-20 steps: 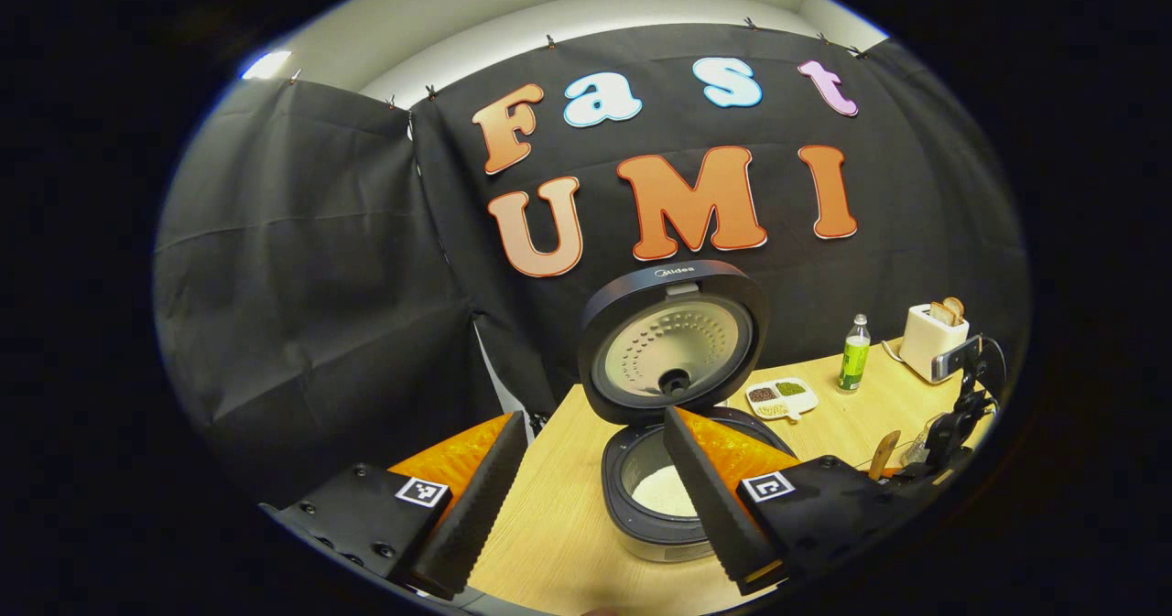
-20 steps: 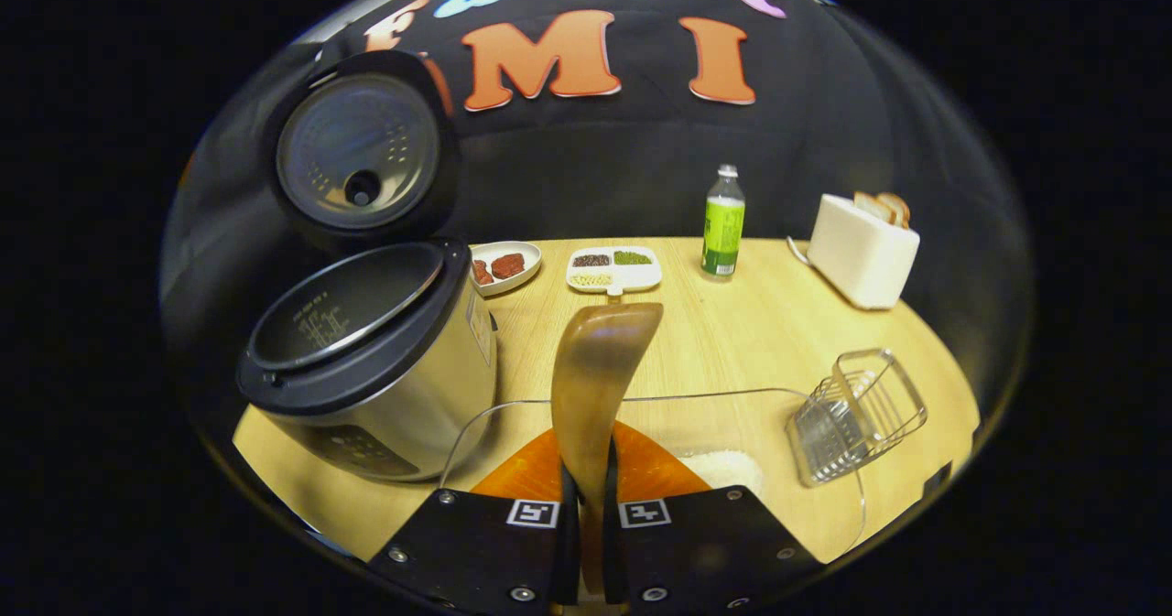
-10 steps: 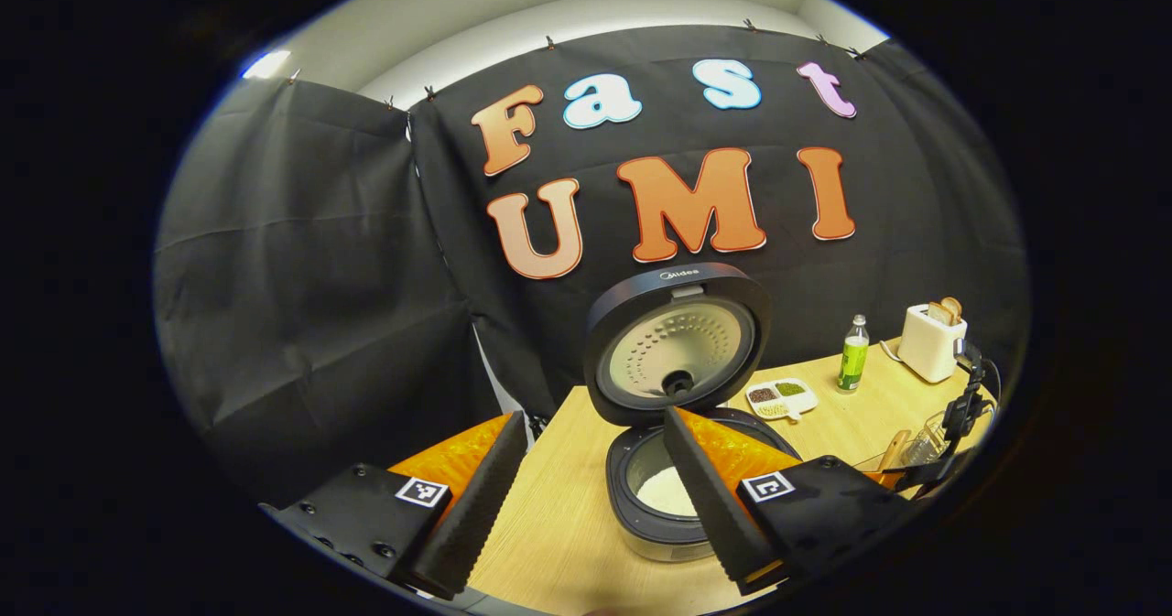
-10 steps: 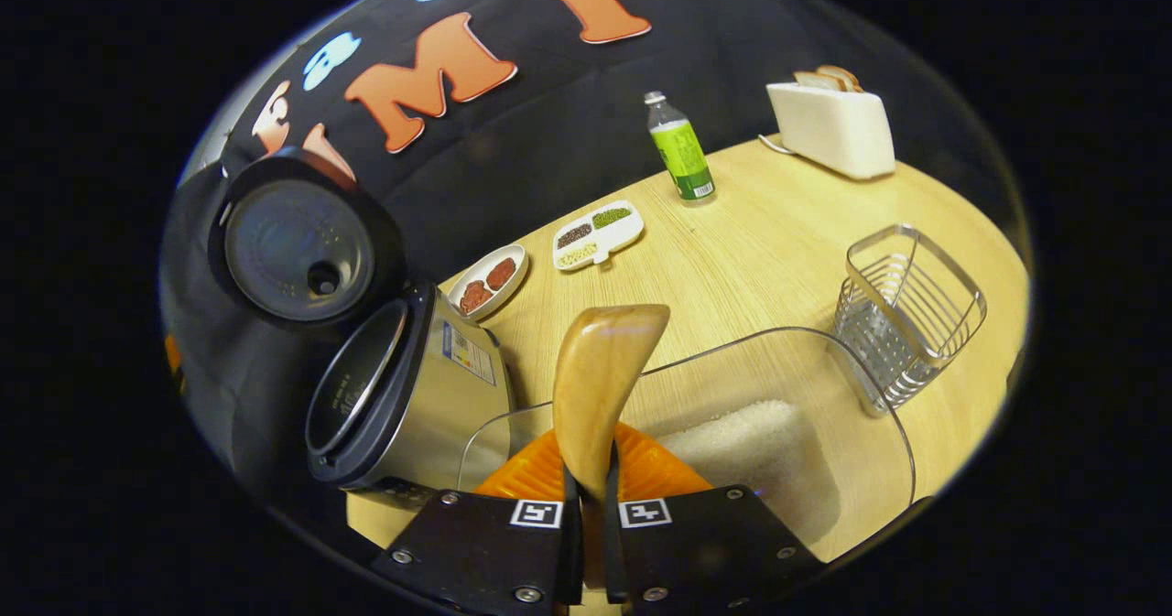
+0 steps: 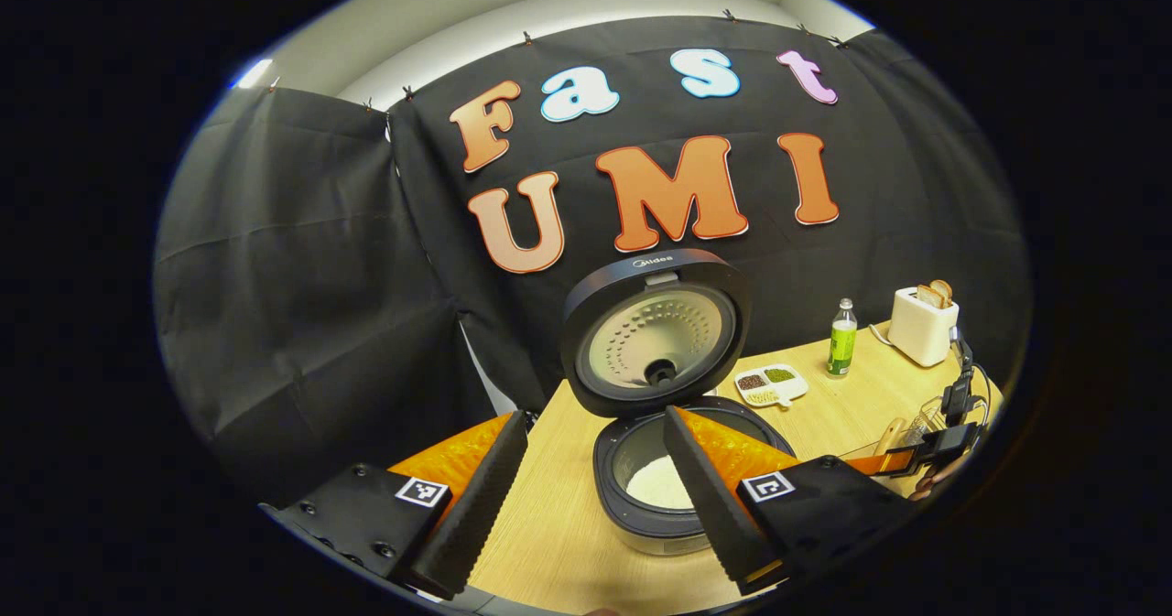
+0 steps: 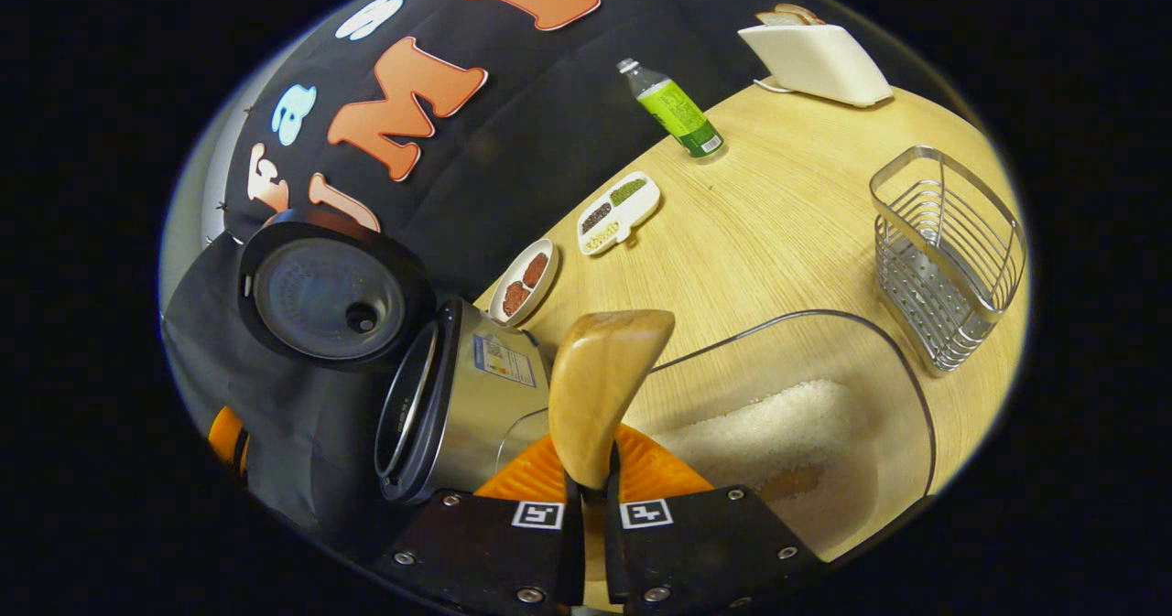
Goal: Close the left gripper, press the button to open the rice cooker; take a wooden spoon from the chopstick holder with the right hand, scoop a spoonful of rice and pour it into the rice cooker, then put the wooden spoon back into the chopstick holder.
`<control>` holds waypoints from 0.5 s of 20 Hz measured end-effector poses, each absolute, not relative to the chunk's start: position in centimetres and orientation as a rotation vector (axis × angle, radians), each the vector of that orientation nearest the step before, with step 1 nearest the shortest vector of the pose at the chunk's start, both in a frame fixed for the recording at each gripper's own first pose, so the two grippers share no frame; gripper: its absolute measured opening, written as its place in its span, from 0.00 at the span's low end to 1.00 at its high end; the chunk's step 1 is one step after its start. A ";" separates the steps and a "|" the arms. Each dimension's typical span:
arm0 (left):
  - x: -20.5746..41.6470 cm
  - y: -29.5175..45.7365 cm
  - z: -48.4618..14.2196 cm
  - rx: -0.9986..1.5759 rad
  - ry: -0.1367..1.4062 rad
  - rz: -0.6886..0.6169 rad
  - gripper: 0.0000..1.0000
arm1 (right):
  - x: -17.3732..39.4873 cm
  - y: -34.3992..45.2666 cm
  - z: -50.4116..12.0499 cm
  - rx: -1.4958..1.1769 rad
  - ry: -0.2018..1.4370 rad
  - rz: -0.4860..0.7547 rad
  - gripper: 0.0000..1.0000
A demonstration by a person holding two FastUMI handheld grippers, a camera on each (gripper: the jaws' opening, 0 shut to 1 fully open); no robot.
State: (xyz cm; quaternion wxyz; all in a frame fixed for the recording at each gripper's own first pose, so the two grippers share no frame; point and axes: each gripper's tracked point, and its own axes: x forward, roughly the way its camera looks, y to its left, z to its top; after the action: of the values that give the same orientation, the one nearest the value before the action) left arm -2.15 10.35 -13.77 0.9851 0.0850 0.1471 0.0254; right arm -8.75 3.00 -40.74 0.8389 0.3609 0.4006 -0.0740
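Our right gripper (image 6: pixel 591 543), pinching the wooden spoon (image 6: pixel 600 387), has rolled sideways above the rice container (image 6: pixel 851 360). Our left gripper (image 5: pixel 586 506) stays spread before the open rice cooker (image 5: pixel 655 396); we judge another scoop is starting.

One rice cooker (image 6: pixel 462 396), one wooden spoon (image 6: pixel 600 387), one wire holder (image 6: pixel 948 250), one bottle (image 6: pixel 673 108), one toaster (image 6: pixel 815 48), two small dishes (image 6: pixel 618 213), one clear rice box (image 6: pixel 824 433).

The right gripper (image 6: pixel 591 506) has rolled further over: in its view the table (image 6: pixel 787 222) now tilts steeply, the cooker (image 6: pixel 458 396) leans on its side and the holder (image 6: pixel 948 250) has climbed toward the right edge. More rice (image 6: pixel 769 424) shows in the clear container (image 6: pixel 879 341) under the spoon (image 6: pixel 600 387). In the left gripper view that gripper (image 5: pixel 916 456) sits lower and farther right.
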 end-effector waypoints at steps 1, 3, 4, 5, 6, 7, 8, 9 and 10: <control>-1.9 10.1 -13.8 0.169 0.296 0.049 0.94 | -8.6 2.8 -40.4 0.779 0.843 -0.145 0.08; -1.9 9.6 -13.7 0.166 0.297 0.043 0.94 | -8.2 2.5 -39.4 0.828 0.826 -0.126 0.08; -1.9 9.2 -13.7 0.164 0.295 0.042 0.94 | -8.0 2.2 -38.9 0.853 0.814 -0.119 0.08; -1.7 8.9 -13.7 0.162 0.292 0.040 0.94 | -8.0 1.7 -38.2 0.883 0.803 -0.118 0.08; -1.7 8.6 -13.6 0.160 0.289 0.038 0.94 | -7.8 1.2 -37.7 0.913 0.788 -0.117 0.08; -1.6 8.3 -13.4 0.159 0.284 0.038 0.94 | -7.7 0.7 -37.0 0.945 0.775 -0.112 0.08; -1.5 8.0 -13.6 0.157 0.282 0.037 0.94 | -7.6 0.2 -36.4 0.971 0.765 -0.104 0.08; -1.4 7.7 -13.5 0.155 0.278 0.039 0.94 | -7.4 -0.3 -35.8 0.997 0.758 -0.098 0.08; -1.4 7.4 -13.4 0.150 0.274 0.040 0.94 | -7.3 -0.8 -35.2 1.017 0.751 -0.089 0.08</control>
State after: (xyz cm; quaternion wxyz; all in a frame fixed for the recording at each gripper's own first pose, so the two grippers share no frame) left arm -1.45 7.43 -13.44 0.9876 0.0749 0.1363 0.0198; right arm -7.26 -0.80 -35.23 0.8059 0.4750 0.3511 -0.0418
